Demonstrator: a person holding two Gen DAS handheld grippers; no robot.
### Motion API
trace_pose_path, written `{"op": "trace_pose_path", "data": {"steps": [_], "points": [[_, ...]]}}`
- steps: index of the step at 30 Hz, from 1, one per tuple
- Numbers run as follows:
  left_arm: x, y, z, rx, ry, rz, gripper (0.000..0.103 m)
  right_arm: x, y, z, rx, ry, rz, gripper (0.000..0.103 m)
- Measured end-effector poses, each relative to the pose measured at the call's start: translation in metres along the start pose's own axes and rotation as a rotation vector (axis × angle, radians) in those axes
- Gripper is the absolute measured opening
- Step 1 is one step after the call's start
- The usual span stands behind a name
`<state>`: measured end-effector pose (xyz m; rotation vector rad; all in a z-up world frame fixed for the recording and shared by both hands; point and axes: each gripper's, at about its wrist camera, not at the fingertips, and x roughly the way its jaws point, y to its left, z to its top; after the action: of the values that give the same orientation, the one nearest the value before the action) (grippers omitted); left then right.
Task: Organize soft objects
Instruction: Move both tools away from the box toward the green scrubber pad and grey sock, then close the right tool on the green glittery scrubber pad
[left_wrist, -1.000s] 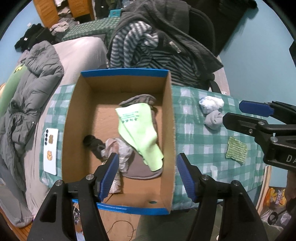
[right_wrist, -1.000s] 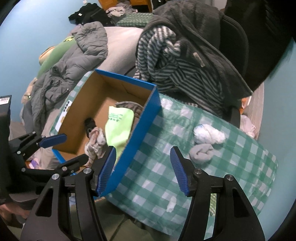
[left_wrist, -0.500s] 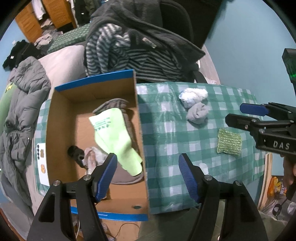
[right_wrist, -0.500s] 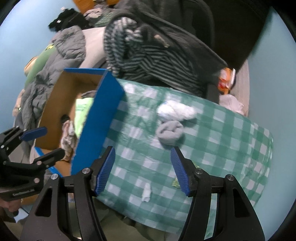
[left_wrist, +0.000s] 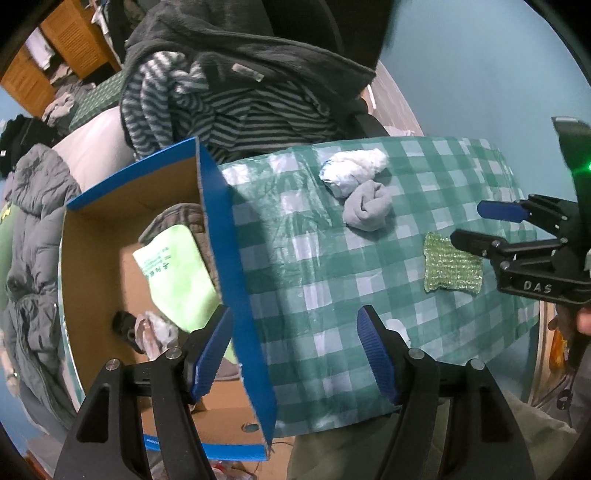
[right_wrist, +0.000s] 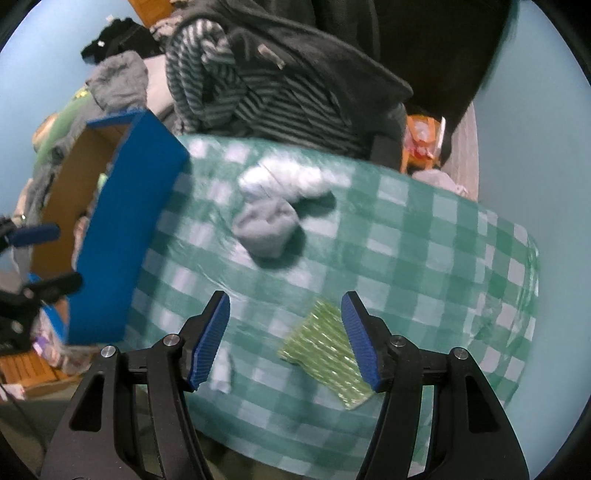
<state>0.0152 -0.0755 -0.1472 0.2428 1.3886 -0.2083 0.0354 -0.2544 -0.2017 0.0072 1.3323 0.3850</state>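
Both grippers have swung rightward from the box (left_wrist: 236, 280) toward the tablecloth (left_wrist: 317, 280); left gripper (left_wrist: 295, 350) and right gripper (right_wrist: 284, 339) gape wide, empty. Box holds a lime cloth (left_wrist: 173, 273), grey garment and rags. Rightward lie a white bundle (left_wrist: 354, 170), grey sock (left_wrist: 367, 206) and green scrubber (right_wrist: 325, 354), which sits between the right gripper's fingers.

Black angular gripper frames with silver screw heads, ribbed blue pads (left_wrist: 212, 354) on the fingers, white "DAS" lettering on the right gripper (left_wrist: 491, 227), bare skin on one hand (left_wrist: 585, 323).
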Motion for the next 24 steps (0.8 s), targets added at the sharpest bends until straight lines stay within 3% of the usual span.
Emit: {"op": "trace_pose_path", "data": {"steps": [24], "points": [[0.075,-0.047,0.009,0.099,0.064,-0.057,0.071,0.073,-0.035,-0.056,-0.088,0.165,-0.051,0.062]]}}
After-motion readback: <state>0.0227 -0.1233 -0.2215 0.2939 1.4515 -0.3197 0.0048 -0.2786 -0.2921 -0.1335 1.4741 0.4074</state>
